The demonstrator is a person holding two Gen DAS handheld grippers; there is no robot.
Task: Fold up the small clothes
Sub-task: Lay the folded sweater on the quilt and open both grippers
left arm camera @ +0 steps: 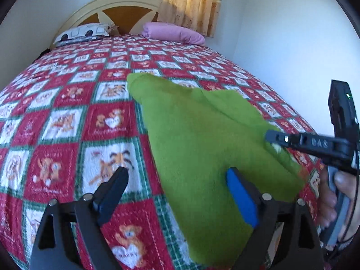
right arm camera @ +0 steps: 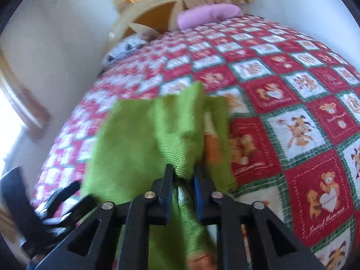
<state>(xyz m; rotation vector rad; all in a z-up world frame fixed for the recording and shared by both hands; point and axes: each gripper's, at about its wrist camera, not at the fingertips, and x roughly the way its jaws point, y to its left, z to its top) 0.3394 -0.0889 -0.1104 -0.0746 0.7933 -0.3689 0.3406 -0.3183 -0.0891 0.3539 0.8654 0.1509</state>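
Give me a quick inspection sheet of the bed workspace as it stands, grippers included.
Surface: bed with a red, white and green patchwork blanket.
Job's things: one green garment, partly spread on the blanket, one end gathered up.
Clutter: patterned pillow and pink pillow at the headboard.
Grippers: left gripper open, its blue-padded finger over the garment, nothing pinched; right gripper shut on a bunched end of the garment.
Cables: dark cord by the hand on the right gripper's handle.
Surroundings: headboard, curtain, white walls.
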